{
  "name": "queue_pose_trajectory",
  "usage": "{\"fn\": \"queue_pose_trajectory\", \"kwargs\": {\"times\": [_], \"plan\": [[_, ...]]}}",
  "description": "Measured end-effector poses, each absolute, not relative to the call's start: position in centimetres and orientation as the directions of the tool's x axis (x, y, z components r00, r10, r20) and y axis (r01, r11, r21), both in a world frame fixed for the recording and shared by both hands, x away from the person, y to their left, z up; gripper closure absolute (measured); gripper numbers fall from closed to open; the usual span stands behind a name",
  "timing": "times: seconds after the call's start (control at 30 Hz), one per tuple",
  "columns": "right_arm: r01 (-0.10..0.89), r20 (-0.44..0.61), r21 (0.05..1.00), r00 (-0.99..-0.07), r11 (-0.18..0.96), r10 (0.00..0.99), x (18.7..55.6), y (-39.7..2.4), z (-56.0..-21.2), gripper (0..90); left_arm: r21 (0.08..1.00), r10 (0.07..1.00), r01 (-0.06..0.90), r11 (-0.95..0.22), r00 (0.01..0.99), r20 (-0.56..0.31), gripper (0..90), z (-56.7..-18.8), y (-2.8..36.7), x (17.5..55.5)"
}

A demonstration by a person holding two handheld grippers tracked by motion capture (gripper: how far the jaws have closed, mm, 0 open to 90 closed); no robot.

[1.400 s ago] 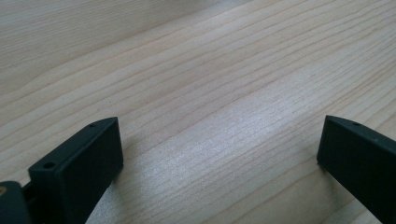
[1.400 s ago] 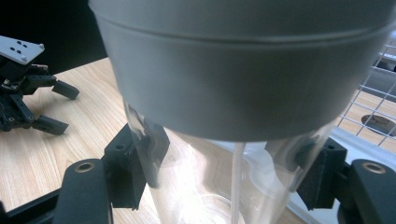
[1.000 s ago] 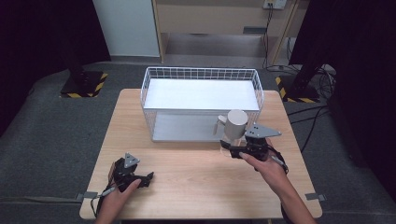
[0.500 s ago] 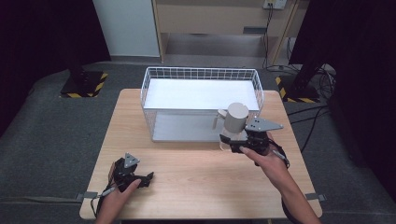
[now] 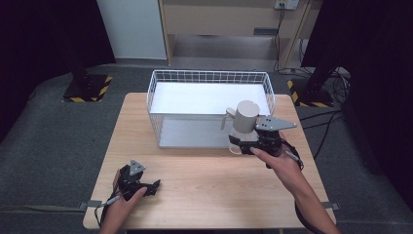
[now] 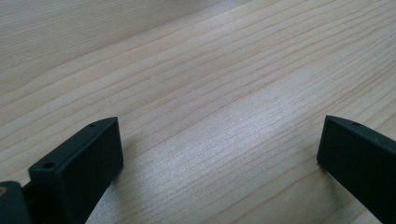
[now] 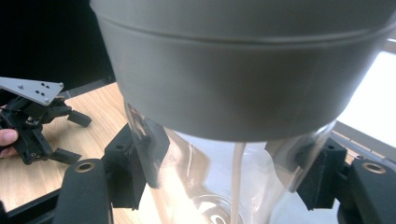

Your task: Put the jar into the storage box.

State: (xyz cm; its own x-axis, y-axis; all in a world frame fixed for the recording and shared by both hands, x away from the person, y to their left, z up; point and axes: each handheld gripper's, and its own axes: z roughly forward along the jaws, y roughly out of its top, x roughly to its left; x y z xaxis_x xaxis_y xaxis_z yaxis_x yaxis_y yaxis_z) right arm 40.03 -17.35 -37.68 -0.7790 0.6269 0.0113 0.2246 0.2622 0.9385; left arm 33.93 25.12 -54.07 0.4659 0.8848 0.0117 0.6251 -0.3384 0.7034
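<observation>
A clear jug (image 5: pixel 245 119) with a grey lid and a side handle hangs above the table at the wire basket's front right corner. My right gripper (image 5: pixel 239 144) is shut on its clear lower body. In the right gripper view the grey lid (image 7: pixel 243 70) looms large, and both black pads (image 7: pixel 140 158) press on the clear wall (image 7: pixel 205 186). My left gripper (image 5: pixel 152 186) rests on the table at the front left, open. In the left gripper view its jaws (image 6: pixel 219 154) stand wide apart over bare wood with nothing between them.
A white wire basket (image 5: pixel 209 77) with a white floor stands at the back middle of the wooden table (image 5: pixel 209 180). Dark floor surrounds the table, and black stands with striped bases stand on it at the left and right.
My right gripper has risen with the jug, which now sits higher against the basket's front right corner. The left gripper has not moved.
</observation>
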Motion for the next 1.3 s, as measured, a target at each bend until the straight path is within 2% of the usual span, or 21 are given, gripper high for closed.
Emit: {"fn": "queue_pose_trajectory", "kwargs": {"times": [1.3], "plan": [[0.218, 0.021, 0.942, -0.799, 0.257, 0.601, 41.9, -16.9, -32.6, 31.4, 0.703, 0.885, 0.625, -0.338, 0.466, 0.012, 0.0, -54.1, 25.1, 33.9]]}}
